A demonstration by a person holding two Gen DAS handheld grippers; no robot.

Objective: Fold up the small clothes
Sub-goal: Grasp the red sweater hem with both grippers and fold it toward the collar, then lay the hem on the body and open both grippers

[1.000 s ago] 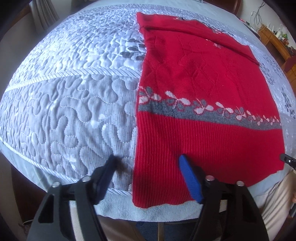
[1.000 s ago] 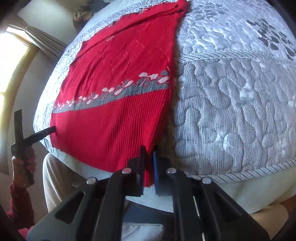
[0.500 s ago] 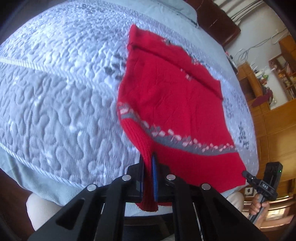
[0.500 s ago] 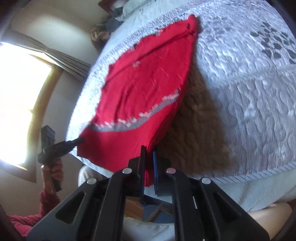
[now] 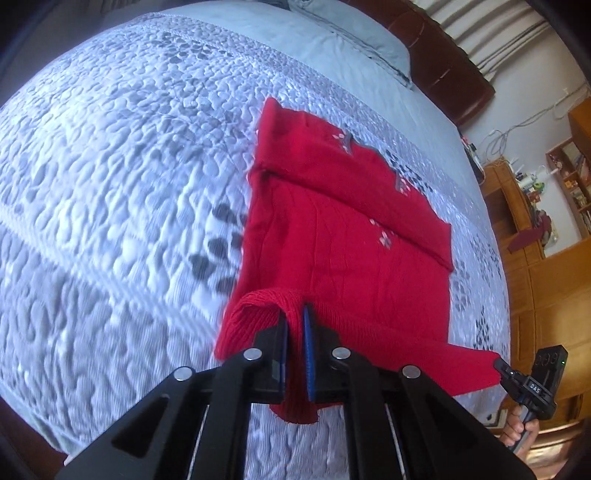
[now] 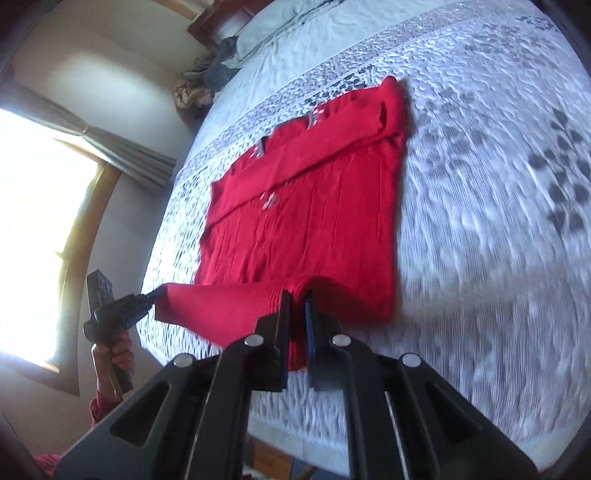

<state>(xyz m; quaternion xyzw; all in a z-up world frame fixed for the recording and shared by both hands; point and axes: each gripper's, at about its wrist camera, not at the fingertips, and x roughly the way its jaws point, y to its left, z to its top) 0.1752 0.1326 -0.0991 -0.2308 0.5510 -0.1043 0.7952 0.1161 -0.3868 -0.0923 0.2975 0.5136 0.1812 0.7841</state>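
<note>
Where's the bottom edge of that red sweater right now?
The red sweater's ribbed hem is lifted off the quilted bedspread, pinched at one corner by the left gripper and at the other by the right gripper.

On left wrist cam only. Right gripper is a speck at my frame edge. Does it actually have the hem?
Observer: Yes. The right gripper is shut on the ribbed hem of the red sweater, with cloth pinched between its pads.
Operator: Anything else on the bed past the sweater?
Observer: A crumpled heap of clothes beside the pillow at the head end, apart from the sweater.
Operator: How does my side look from there?
Observer: The left gripper pinches the hem's other end. The hem hangs lifted off the quilt between the two grippers.
</note>
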